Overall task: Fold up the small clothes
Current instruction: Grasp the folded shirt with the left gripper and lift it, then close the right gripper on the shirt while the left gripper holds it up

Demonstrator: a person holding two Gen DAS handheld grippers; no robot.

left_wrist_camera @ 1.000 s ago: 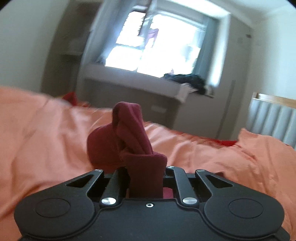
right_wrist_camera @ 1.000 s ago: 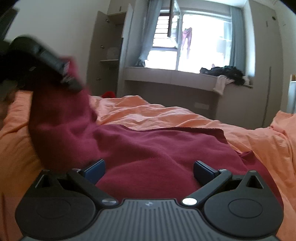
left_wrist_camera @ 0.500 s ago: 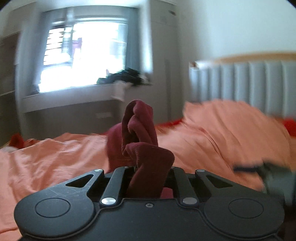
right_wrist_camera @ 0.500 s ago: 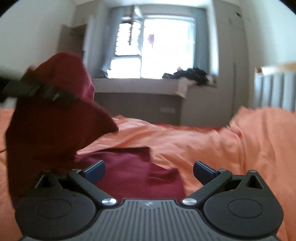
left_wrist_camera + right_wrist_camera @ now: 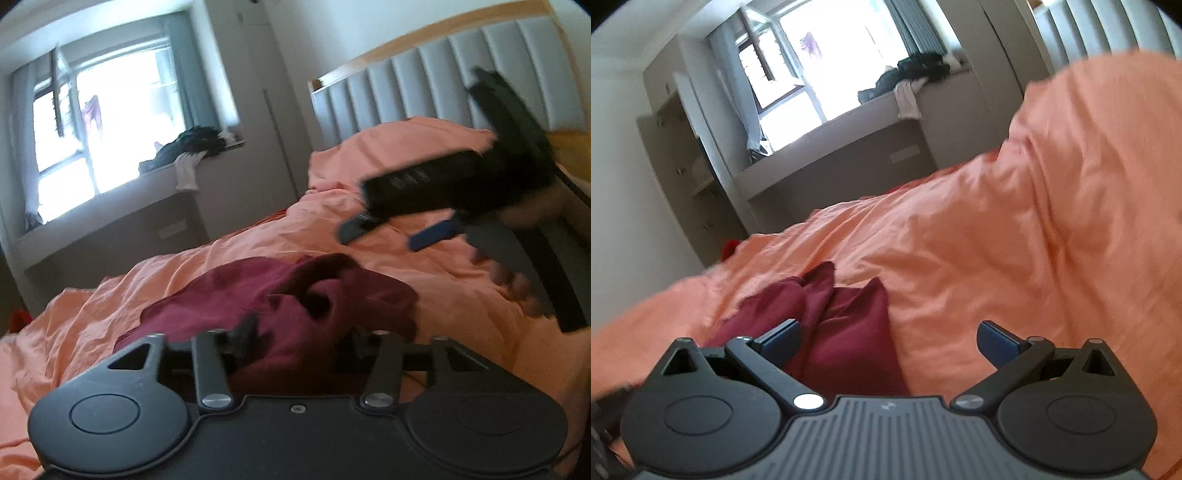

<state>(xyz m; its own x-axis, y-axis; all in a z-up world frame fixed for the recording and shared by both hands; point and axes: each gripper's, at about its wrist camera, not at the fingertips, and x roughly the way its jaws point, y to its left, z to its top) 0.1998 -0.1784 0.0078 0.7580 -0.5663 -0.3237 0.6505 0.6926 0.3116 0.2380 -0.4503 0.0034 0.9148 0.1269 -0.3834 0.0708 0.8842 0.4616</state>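
Left tongs: left gripper (image 5: 295,343) is low over the bed, with dark red cloth bunched between its fingers. The linkage bars sit apart and the fingertips are buried in the fabric, so I cannot tell whether it is pinching the cloth or has let go.
Right tongs: right gripper (image 5: 888,338) has its jaws wide apart with nothing between them. Its blue pads (image 5: 783,338) hang just above the cloth's near edge. The left view shows it blurred, up in the air toward the headboard (image 5: 443,70).
Garment: the dark red garment (image 5: 258,295) lies on the orange duvet (image 5: 424,266), a flat part spread out toward the window (image 5: 110,110) and a rumpled heap close to the left gripper. From the right view it shows as a doubled-over slab with a loose flap (image 5: 820,288) sticking up at the far end.
Place on the bed: it is roughly mid-bed, well short of the raised mound of duvet at the headboard end.
Handling: likely light, soft and limp. It will sag and bunch wherever it is not supported, and should drag a little on the duvet instead of sliding cleanly.
Where to grip: probably a corner or hem edge, one per gripper, not the thick crumpled middle, so that the layers stay together and the fold lands flat.
Risk: a pinch into the heap may catch only one layer, or the duvet beneath.
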